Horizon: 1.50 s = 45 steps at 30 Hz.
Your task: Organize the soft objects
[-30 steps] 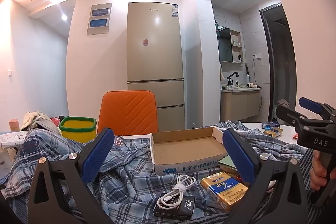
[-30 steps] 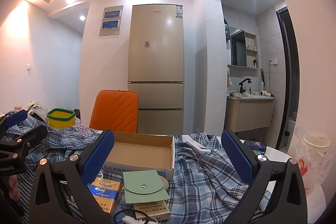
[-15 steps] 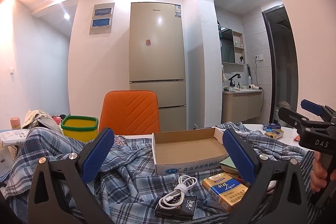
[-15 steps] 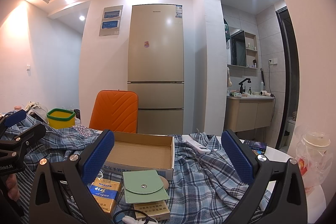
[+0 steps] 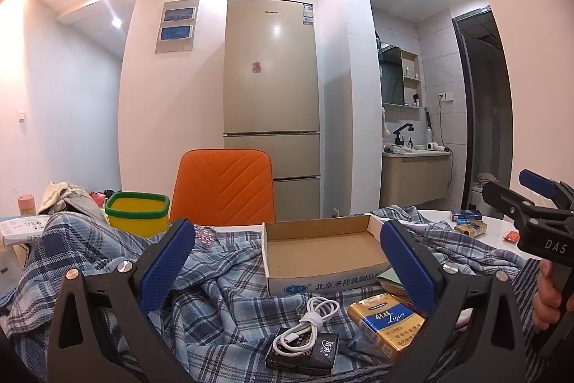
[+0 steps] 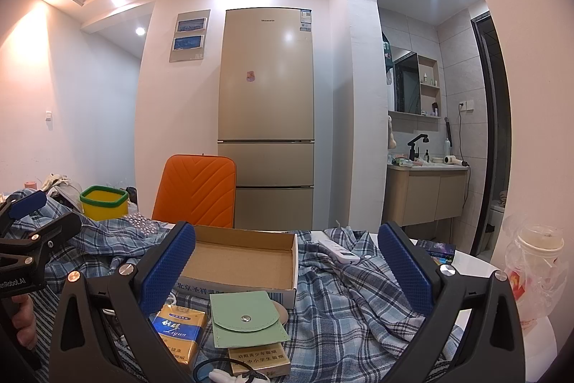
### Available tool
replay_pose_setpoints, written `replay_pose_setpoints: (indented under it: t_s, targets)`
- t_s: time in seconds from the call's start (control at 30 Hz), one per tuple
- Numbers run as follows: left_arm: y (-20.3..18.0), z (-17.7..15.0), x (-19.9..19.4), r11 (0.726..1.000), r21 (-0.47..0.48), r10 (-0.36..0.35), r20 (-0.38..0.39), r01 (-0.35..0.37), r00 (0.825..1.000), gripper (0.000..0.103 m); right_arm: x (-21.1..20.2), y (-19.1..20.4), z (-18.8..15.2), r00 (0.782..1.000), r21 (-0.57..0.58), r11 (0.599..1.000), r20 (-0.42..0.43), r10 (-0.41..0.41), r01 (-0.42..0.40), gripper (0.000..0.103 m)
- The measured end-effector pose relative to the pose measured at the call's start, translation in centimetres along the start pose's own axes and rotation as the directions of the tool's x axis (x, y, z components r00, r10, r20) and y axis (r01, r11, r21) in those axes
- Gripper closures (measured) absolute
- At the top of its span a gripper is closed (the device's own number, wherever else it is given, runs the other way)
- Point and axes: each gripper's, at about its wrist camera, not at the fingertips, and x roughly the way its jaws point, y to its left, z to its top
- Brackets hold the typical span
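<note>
A blue plaid shirt (image 5: pixel 222 289) (image 6: pixel 351 297) lies crumpled across the table. On it sits an open cardboard box (image 5: pixel 323 246) (image 6: pixel 240 261), empty inside. My left gripper (image 5: pixel 287 261) hovers open above the cloth, before the box, holding nothing. My right gripper (image 6: pixel 287 261) is open too, over the box's near edge and a green snap pouch (image 6: pixel 247 318). Each gripper shows at the other view's edge, held by a hand (image 5: pixel 549 297).
On the cloth lie a white cable (image 5: pixel 305 329) on a black box, gold cigarette packs (image 5: pixel 387 322) (image 6: pixel 179 329), and a white remote (image 6: pixel 337 248). A yellow bin (image 5: pixel 138 212), an orange chair (image 5: pixel 224 185) and a plastic-bagged cup (image 6: pixel 538 261) surround the table.
The left gripper's view has drifted slightly rightward; the scene shifts a little. The right gripper has barely moved. Both stay open.
</note>
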Motion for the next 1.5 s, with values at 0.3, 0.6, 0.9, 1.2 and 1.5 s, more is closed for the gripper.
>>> replay_pose_setpoints:
  t_s: [0.3, 0.6, 0.9, 1.2, 1.5]
  targets:
    - [0.01, -0.03, -0.16, 1.0, 0.004, 0.005, 0.006, -0.005, 1.0, 0.0, -0.06, 0.02, 0.04, 1.0, 0.0, 1.0, 0.001, 0.0, 0.0, 0.0]
    - [0.05, 0.08, -0.36, 1.0, 0.0, 0.009, 0.012, -0.009, 1.0, 0.0, -0.1, 0.07, 0.05, 1.0, 0.0, 1.0, 0.001, 0.0, 0.0, 0.0]
    - [0.02, 0.12, -0.25, 1.0, -0.001, 0.013, 0.008, -0.013, 1.0, 0.0, -0.11, 0.11, 0.03, 1.0, -0.001, 1.0, 0.003, 0.0, 0.0, 0.0]
    - [0.06, 0.06, -0.25, 1.0, -0.004, 0.016, 0.006, -0.016, 1.0, 0.0, -0.05, 0.04, 0.05, 1.0, 0.004, 1.0, -0.001, -0.002, 0.002, 0.0]
    - [0.34, 0.31, -0.13, 1.0, -0.015, 0.013, -0.006, -0.013, 1.0, 0.0, -0.09, -0.04, 0.0, 1.0, 0.005, 1.0, 0.0, -0.008, 0.008, 0.0]
